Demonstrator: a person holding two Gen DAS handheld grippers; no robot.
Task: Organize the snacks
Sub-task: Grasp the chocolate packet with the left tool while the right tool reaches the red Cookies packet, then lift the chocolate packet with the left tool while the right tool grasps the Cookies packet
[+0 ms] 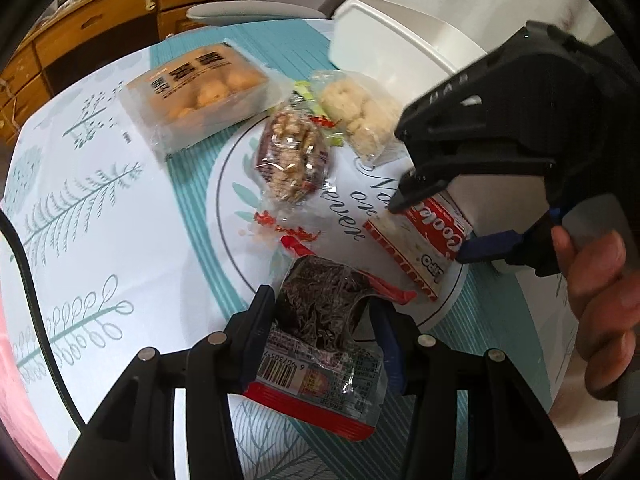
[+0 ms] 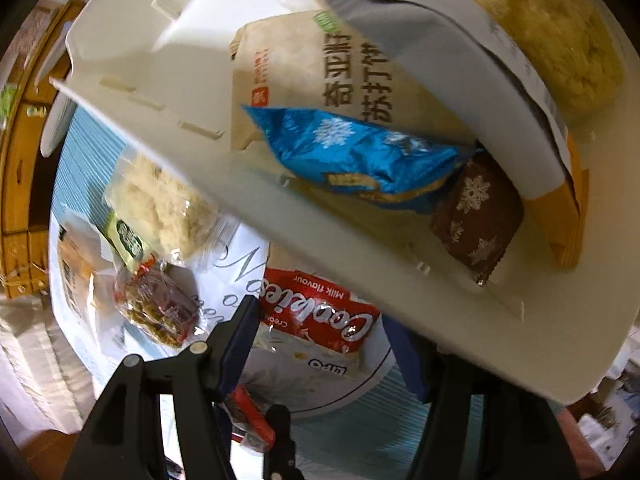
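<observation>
Left gripper (image 1: pixel 320 332), lower centre, pinches a crinkled dark snack packet (image 1: pixel 320 336) with red edge. Right gripper (image 1: pixel 428 232), centre right, straddles the glossy red-and-white cookie packet (image 1: pixel 416 244) with its jaws apart; contact cannot be told. Around: walnut bar (image 1: pixel 290 156), puffed rice pack (image 1: pixel 360 116), clear pastry box (image 1: pixel 196 92) upper left. A white bin (image 2: pixel 280 220) of packets fills the upper right of the right wrist view.

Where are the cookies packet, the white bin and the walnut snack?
cookies packet (image 2: pixel 316 320): right wrist view, red label.
white bin (image 2: pixel 280 216): right wrist view, near wall.
walnut snack (image 1: pixel 294 156): left wrist view, wrapper middle.
</observation>
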